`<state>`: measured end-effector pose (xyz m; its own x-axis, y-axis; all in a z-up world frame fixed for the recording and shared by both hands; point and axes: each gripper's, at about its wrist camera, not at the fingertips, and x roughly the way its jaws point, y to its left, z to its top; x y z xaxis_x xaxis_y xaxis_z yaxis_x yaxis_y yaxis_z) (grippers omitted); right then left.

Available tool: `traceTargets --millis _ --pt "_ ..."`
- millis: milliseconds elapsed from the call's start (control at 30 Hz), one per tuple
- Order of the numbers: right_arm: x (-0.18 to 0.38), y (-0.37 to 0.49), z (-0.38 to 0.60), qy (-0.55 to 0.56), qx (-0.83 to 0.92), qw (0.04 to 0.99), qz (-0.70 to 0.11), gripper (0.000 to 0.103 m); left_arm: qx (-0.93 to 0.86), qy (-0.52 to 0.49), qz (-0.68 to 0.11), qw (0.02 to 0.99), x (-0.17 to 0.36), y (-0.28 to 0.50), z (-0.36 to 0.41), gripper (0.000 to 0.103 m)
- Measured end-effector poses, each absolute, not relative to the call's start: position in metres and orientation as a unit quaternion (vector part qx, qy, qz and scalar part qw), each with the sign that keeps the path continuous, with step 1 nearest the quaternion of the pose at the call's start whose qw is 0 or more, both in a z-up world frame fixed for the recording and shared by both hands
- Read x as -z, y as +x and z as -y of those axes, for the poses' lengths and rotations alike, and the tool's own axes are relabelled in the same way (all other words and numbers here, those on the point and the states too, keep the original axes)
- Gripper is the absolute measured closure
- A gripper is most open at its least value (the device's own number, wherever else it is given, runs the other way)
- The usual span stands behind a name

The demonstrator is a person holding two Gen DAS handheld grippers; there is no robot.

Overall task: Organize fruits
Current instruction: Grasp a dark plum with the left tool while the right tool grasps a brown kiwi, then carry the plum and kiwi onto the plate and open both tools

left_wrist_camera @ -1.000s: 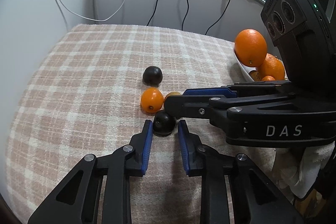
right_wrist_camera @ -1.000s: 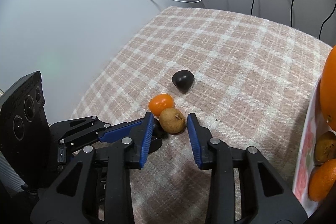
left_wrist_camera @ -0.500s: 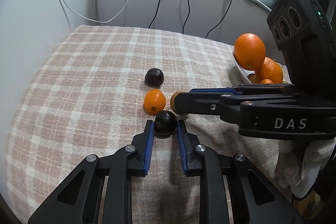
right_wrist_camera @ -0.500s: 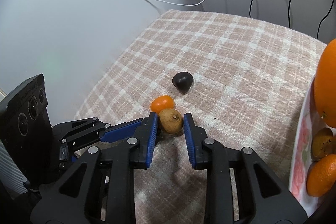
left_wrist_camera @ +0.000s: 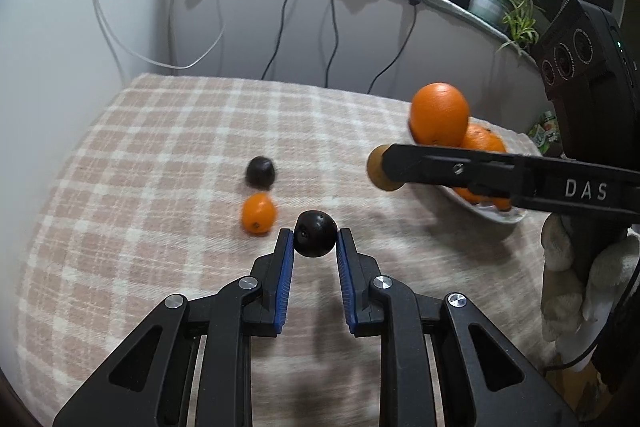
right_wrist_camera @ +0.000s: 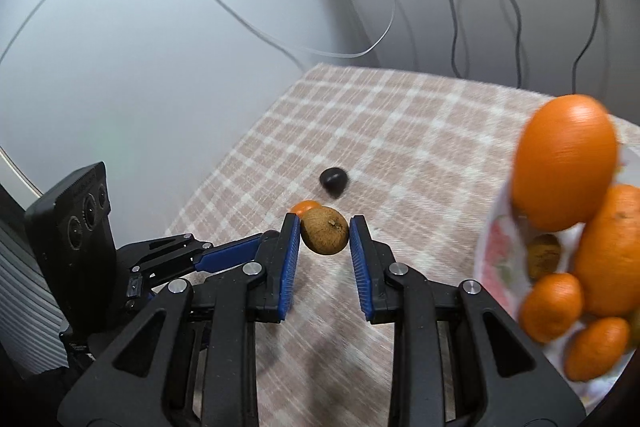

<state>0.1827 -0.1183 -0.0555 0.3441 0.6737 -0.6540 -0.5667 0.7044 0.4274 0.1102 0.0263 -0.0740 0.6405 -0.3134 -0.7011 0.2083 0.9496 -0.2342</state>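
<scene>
- Left gripper (left_wrist_camera: 315, 241) pinches a dark round fruit (left_wrist_camera: 315, 233) between its blue pads — clear of the checked cloth (left_wrist_camera: 160, 155).
- Right gripper (right_wrist_camera: 325, 237) clamps a brown fruit (right_wrist_camera: 324, 235) near the dish of oranges (right_wrist_camera: 494, 247).
- Cables hang on the wall behind.

Tablecloth (left_wrist_camera: 160, 155): pink and cream check. Held plum (left_wrist_camera: 315, 233): black, glossy. Second plum (left_wrist_camera: 260, 171): same dark tone. Mandarin (left_wrist_camera: 258, 213): orange. Kiwi (right_wrist_camera: 324, 231): dull brown. Large orange (right_wrist_camera: 564, 163): bright orange. Dish (right_wrist_camera: 496, 247): white with pink floral print. Gripper pads (left_wrist_camera: 285, 267): blue on black frames. Glove (left_wrist_camera: 580, 291): off-white. Wall (right_wrist_camera: 120, 47): pale grey.
</scene>
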Motion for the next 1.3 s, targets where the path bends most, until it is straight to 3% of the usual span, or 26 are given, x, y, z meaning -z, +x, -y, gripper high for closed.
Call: traceTargets --millis 833,1300 --pt "0.02 0.19 0.28 0.117 -0.261 0.883 -0.371 0.076 0.232 -0.043 -0.383 0.893 0.054 0.131 0.074 0.083" --pt "0.041 0.21 0.315 0.112 -0.217 0.888 -0.389 0.076 0.231 -0.035 -0.391 0.89 0.058 0.146 0.094 0.083"
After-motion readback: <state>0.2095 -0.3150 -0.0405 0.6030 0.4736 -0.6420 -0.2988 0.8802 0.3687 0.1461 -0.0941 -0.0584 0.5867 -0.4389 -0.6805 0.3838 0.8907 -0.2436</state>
